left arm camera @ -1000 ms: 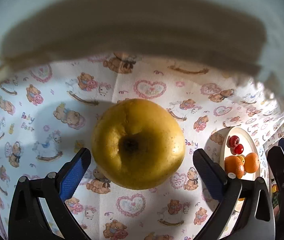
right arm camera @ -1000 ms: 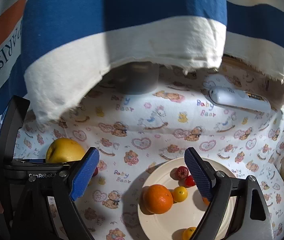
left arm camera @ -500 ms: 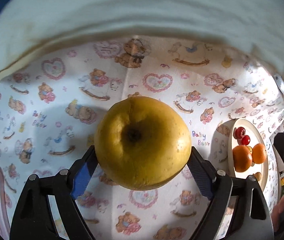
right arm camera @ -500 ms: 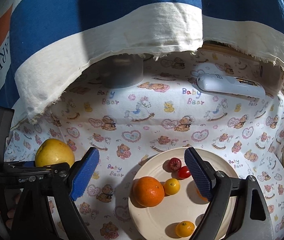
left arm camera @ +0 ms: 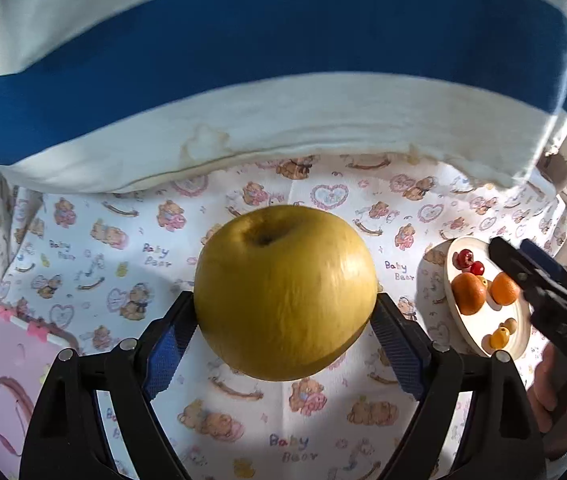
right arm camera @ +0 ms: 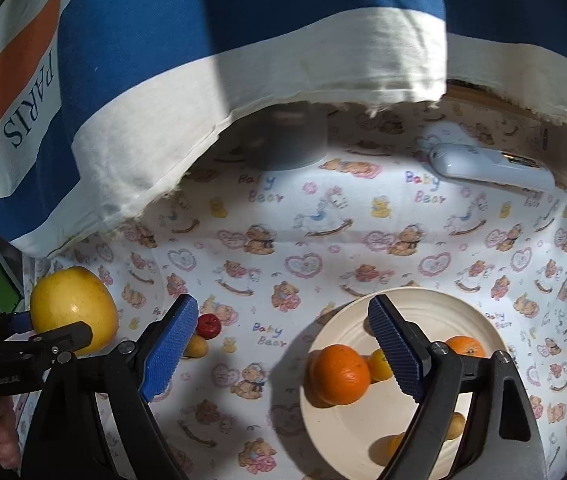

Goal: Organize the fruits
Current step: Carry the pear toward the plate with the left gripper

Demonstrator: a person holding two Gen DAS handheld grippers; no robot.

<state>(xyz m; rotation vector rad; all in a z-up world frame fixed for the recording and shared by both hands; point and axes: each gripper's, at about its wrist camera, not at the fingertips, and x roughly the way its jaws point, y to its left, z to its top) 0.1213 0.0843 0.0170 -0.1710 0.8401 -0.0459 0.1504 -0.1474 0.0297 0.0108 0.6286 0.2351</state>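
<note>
A large yellow apple [left arm camera: 285,292] sits between the blue pads of my left gripper [left arm camera: 283,308], which is shut on it and holds it above the bear-print cloth. In the right wrist view the same apple [right arm camera: 71,304] hangs at the far left. My right gripper [right arm camera: 283,312] stands open over the cloth, its right finger above the cream plate [right arm camera: 443,308]. On the plate lie two oranges [right arm camera: 339,374], a small yellow fruit [right arm camera: 379,364] and, in the left wrist view, red cherry tomatoes [left arm camera: 469,262]. A small red fruit [right arm camera: 208,325] and a small yellow one [right arm camera: 196,347] lie on the cloth.
A blue, white and orange striped cloth [right arm camera: 203,40] hangs over the back of the table. Under it stand a grey container [right arm camera: 287,140] and a white handheld device [right arm camera: 491,166]. A pink board [left arm camera: 11,380] lies at the left. A hand [left arm camera: 547,388] holds the right gripper.
The left gripper's jaws closed onto the yellow apple and lifted it off the cloth. The right gripper stayed open, almost in place over the plate.
</note>
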